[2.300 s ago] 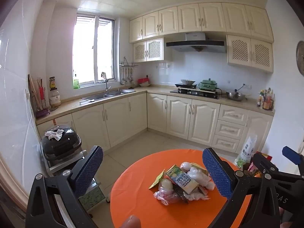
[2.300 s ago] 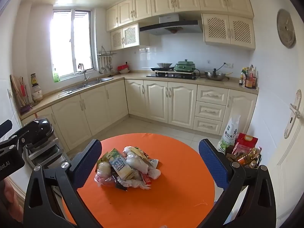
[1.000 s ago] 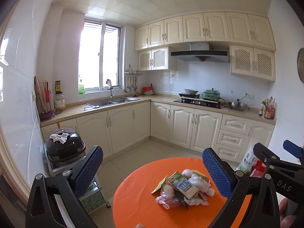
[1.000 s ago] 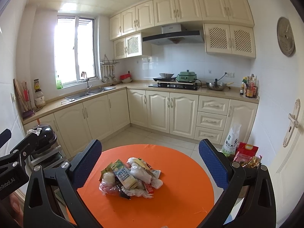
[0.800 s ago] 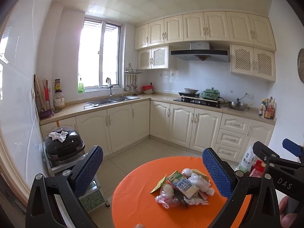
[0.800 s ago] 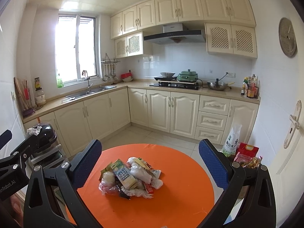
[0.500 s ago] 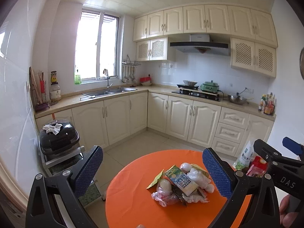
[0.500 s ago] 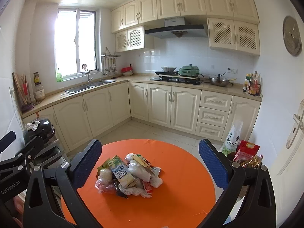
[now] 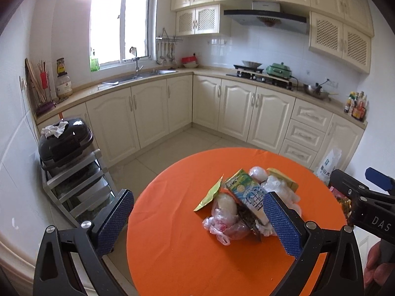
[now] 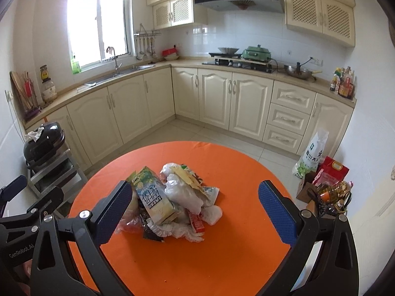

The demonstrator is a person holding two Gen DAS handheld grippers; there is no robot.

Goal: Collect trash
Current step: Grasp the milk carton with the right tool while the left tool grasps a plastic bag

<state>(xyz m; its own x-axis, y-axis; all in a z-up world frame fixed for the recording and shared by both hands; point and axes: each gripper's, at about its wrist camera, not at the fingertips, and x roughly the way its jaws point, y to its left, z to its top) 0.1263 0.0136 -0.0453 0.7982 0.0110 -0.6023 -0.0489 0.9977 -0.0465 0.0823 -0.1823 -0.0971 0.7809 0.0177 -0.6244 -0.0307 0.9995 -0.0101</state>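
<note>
A pile of trash [image 9: 246, 202] lies on a round orange table [image 9: 177, 246]: a green and blue drink carton [image 10: 151, 197], crumpled clear plastic bags [image 10: 184, 193], wrappers and white paper. The pile also shows in the right wrist view [image 10: 170, 202]. My left gripper [image 9: 197, 222] is open and empty, above the table's near left side, its right finger beside the pile. My right gripper [image 10: 195, 212] is open and empty, its two fingers standing wide on either side of the pile, above it. The other gripper's body shows at each view's edge.
A black appliance on a metal rack [image 9: 65, 145] stands left of the table. Bags and bottles [image 10: 325, 185] crowd the floor to the right. Cream cabinets [image 10: 214, 101], a sink and a stove line the far walls. Tiled floor lies between.
Both grippers have tilted downward and moved closer to the table, so the trash pile sits larger and nearer the fingers. Both stay open.
</note>
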